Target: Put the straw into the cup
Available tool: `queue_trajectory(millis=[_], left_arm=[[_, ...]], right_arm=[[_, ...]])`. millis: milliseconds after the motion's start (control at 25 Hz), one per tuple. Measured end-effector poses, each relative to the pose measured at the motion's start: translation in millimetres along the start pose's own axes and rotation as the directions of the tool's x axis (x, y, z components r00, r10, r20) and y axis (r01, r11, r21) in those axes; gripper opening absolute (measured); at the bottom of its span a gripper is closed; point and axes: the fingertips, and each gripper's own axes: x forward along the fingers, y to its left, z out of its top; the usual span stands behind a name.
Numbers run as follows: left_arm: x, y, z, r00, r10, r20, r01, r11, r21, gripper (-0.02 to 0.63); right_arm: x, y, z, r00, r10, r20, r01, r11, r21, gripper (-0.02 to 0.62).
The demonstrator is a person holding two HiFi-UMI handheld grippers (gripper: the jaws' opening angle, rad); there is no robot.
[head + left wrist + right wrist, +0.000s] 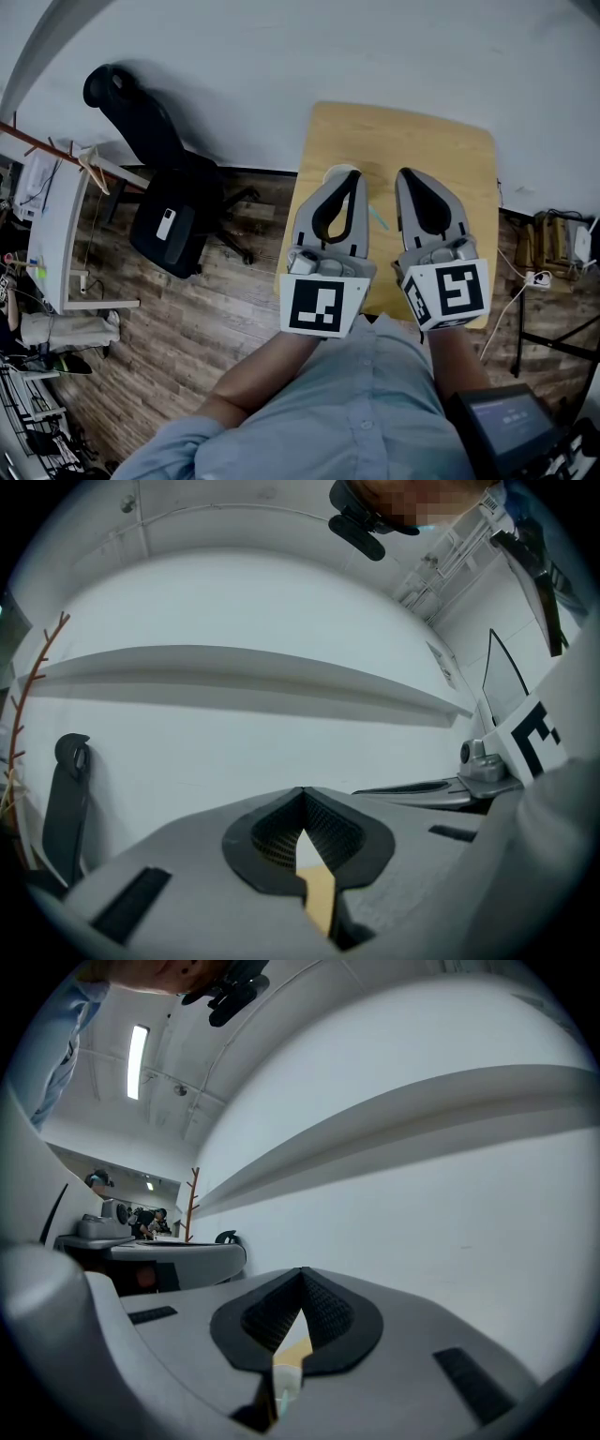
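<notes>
Holding my left gripper [352,176] and right gripper [406,174] over table [441,141], both pinched shut, empty. Cup [337,171] by left tips, mostly hidden. Straw [379,219] just right of cup; in cup or flat on table, can't tell.

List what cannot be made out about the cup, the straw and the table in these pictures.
- The cup: in the head view the left tool covers most of it, so only a bit of rim shows.
- The straw: in the head view a short teal piece shows between the left tool and the right tool, with both ends hidden.
- The table: each gripper view shows only a sliver of it past shut jaws.
</notes>
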Motion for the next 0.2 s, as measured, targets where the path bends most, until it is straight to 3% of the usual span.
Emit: queue_trajectory(millis=[200], left_arm=[[-1.6, -1.0, 0.2, 1.0, 0.004, 0.0, -0.004, 1.0, -0.002, -0.008]], right_arm=[[-3.6, -0.6, -0.5, 1.0, -0.003, -0.001, 0.003, 1.0, 0.003, -0.001]])
